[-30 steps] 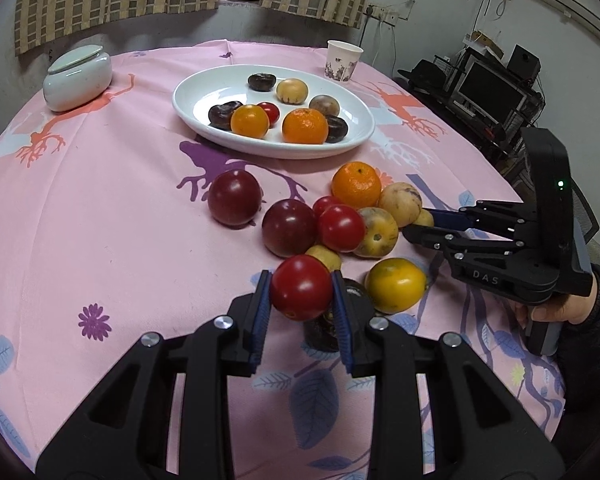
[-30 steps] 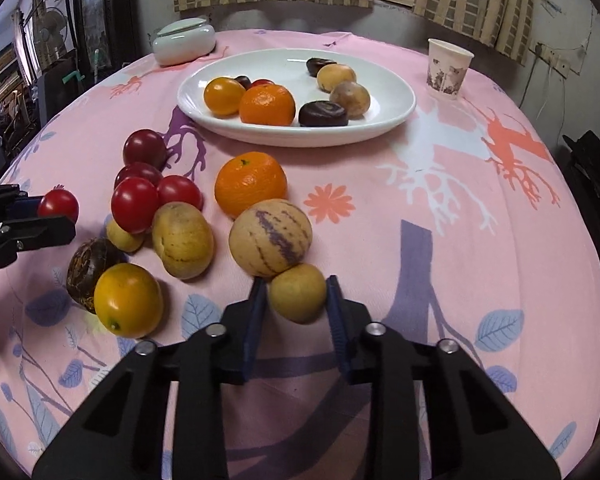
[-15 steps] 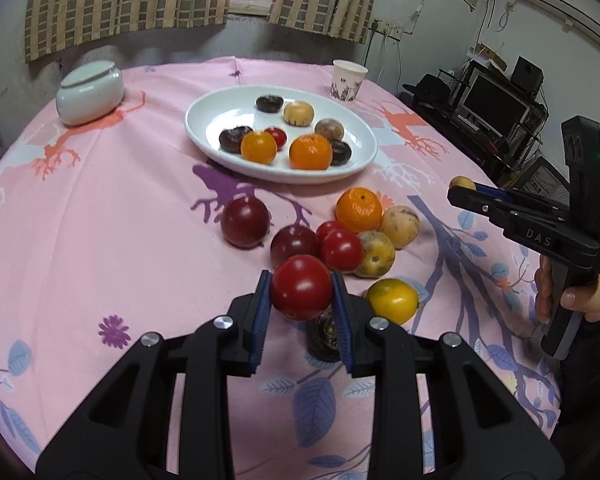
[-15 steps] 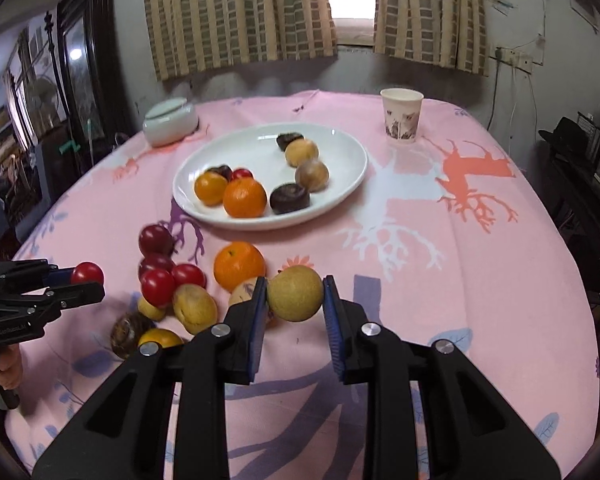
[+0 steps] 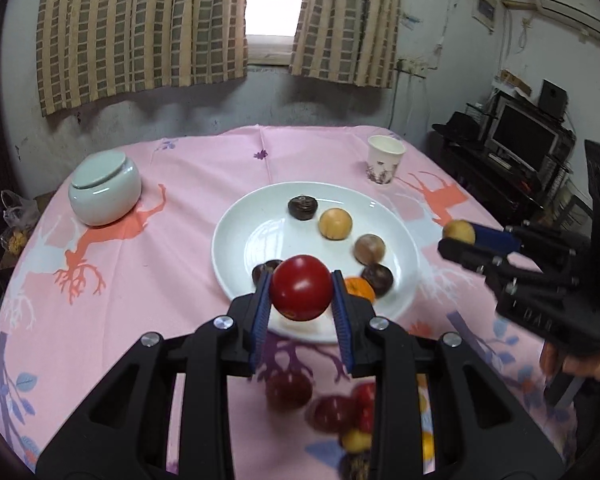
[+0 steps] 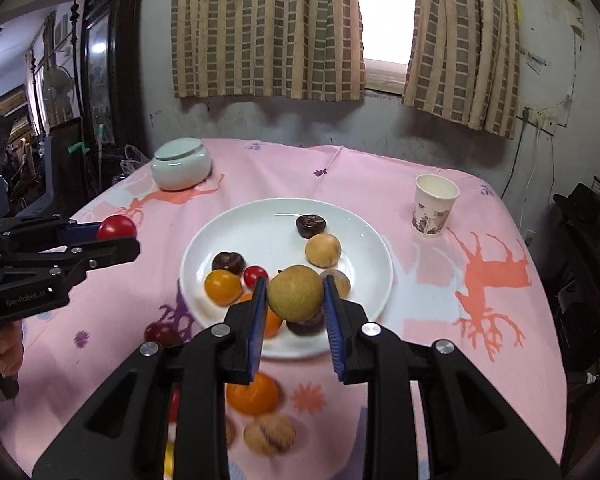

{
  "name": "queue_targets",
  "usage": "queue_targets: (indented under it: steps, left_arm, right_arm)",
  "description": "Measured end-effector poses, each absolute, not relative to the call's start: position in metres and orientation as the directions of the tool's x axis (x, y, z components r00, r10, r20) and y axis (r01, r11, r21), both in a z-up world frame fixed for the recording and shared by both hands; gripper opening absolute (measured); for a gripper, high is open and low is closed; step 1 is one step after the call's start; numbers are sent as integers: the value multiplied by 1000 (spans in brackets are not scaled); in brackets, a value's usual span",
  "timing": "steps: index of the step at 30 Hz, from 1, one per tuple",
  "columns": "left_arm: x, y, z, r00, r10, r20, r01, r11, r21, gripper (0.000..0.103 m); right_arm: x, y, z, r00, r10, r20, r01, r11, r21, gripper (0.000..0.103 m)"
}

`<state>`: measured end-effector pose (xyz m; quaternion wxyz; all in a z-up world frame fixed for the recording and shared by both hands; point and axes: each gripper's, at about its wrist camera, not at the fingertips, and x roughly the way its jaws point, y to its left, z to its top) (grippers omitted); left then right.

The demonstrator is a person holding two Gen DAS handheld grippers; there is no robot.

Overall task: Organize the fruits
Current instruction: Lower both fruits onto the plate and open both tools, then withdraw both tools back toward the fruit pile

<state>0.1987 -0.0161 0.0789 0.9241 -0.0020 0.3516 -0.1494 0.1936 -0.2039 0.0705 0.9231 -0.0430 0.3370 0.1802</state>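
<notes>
My left gripper (image 5: 301, 292) is shut on a red tomato (image 5: 301, 287), held in the air over the near rim of the white plate (image 5: 236, 248). My right gripper (image 6: 295, 294) is shut on a tan round fruit (image 6: 295, 291), also raised above the plate (image 6: 364, 240). Each gripper shows in the other's view: the right one (image 5: 458, 236) with its tan fruit (image 5: 458, 231) at the right, the left one (image 6: 116, 236) with the tomato (image 6: 116, 227) at the left. The plate holds several fruits. More fruits (image 5: 332, 412) lie loose on the cloth below, blurred.
A pale green lidded jar (image 5: 104, 188) stands at the back left of the pink tablecloth (image 5: 140, 280). A paper cup (image 5: 384, 160) stands at the back right. A monitor and shelves (image 5: 520, 140) are beyond the table's right edge. A hand (image 5: 580, 364) holds the right gripper.
Both grippers have risen from the loose fruit pile with their fruits and moved toward the plate. The loose fruits have dropped low in both views.
</notes>
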Motion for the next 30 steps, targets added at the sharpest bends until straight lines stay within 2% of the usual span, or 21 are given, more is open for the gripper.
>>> queue_targets:
  steps: [11, 12, 13, 15, 19, 22, 25, 30]
  left_arm:
    - [274, -30, 19, 625, -199, -755, 167, 979, -120, 30]
    - [276, -31, 18, 623, -190, -759, 160, 980, -115, 34]
    - [276, -32, 18, 622, -185, -761, 158, 981, -109, 51]
    - [271, -34, 23, 648, -171, -742, 158, 983, -89, 66]
    - [256, -35, 40, 674, -192, -714, 190, 978, -84, 68]
    - [237, -32, 52, 684, -209, -699, 207, 974, -89, 75]
    - [212, -27, 65, 703, -222, -675, 225, 971, -84, 78]
    - [168, -16, 72, 705, -254, -662, 244, 964, -110, 84]
  right_arm:
    - [270, -184, 11, 597, 311, -740, -318, 938, 137, 28]
    - [273, -185, 8, 590, 316, -743, -316, 937, 148, 28]
    - [275, -185, 7, 588, 316, -745, -313, 938, 152, 29]
    - [274, -189, 7, 592, 321, -740, -306, 938, 162, 30]
    - [267, -199, 14, 597, 335, -728, -299, 936, 186, 42]
    - [253, -205, 25, 605, 347, -717, -322, 930, 179, 43]
    - [235, -214, 36, 609, 355, -709, -324, 928, 186, 56]
    - [189, -229, 52, 619, 390, -681, -362, 912, 193, 60]
